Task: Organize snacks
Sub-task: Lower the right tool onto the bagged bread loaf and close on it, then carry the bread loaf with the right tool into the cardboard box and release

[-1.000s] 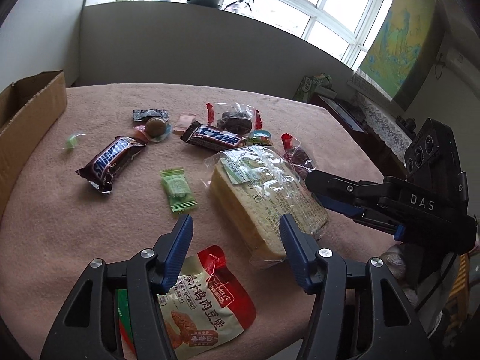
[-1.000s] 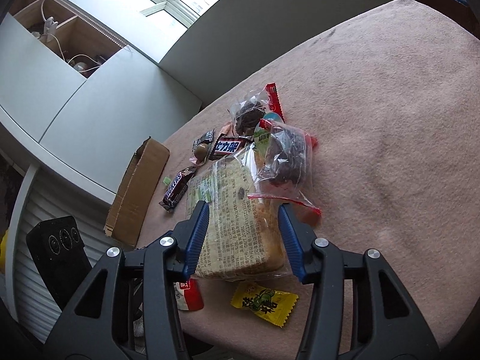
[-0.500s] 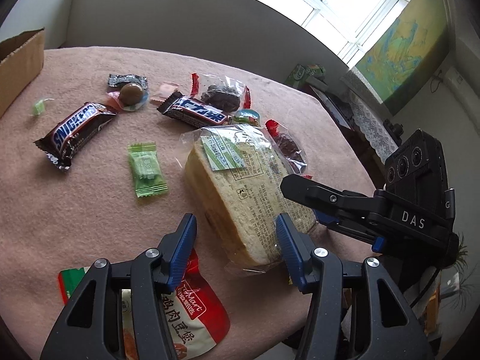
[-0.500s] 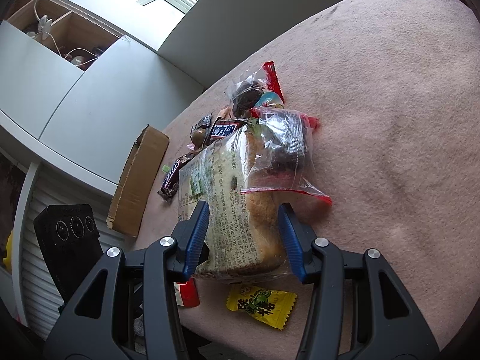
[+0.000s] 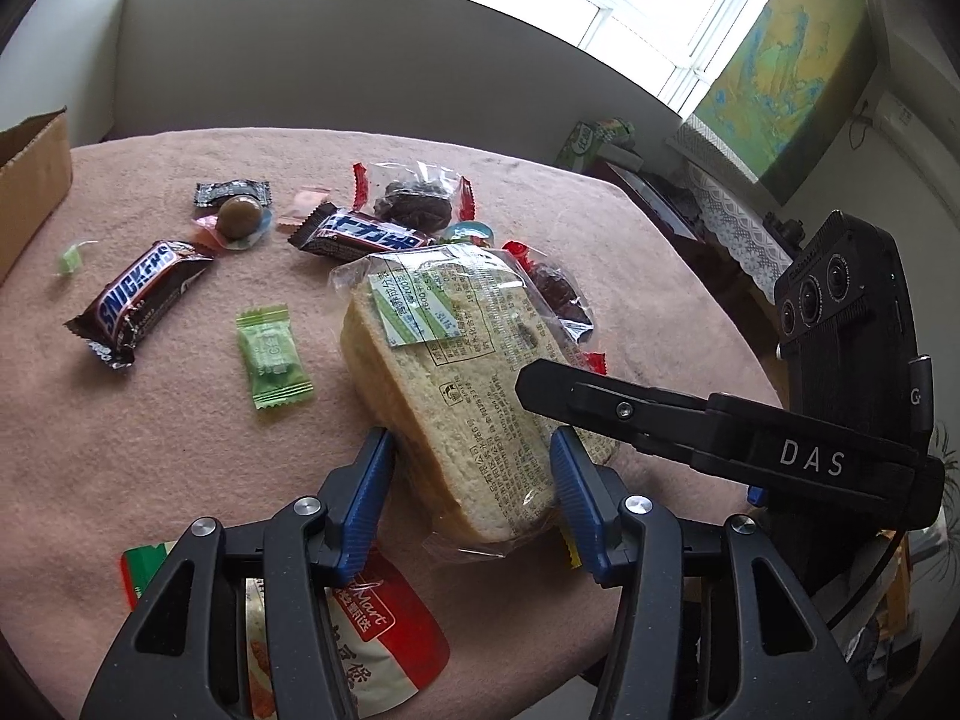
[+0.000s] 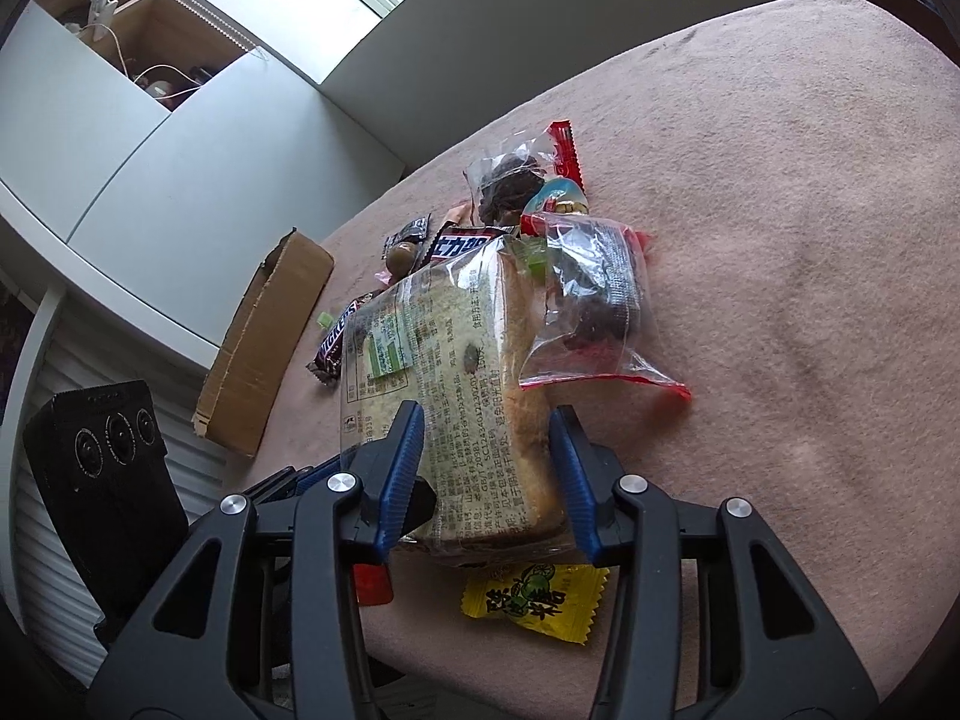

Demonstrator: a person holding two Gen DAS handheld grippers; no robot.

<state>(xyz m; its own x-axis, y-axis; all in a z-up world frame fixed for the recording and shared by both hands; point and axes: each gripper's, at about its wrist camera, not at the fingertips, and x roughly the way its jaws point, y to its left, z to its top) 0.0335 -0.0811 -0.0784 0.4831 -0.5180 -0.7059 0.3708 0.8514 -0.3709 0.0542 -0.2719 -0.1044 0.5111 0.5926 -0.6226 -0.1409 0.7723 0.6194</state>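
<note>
Both claws on the bread, box not yet filled

Your right claw is closing around the bagged bread near the worktop edge; your left claw straddles it too, pads not clearly pressing; Snickers, green candy and the rest lie loose beside the cardboard box.

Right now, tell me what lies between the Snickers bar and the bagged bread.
A small green wrapped candy lies on the pink cloth between the brown Snickers bar and the clear-bagged sliced bread, touching neither. The left wrist view shows it.
</note>
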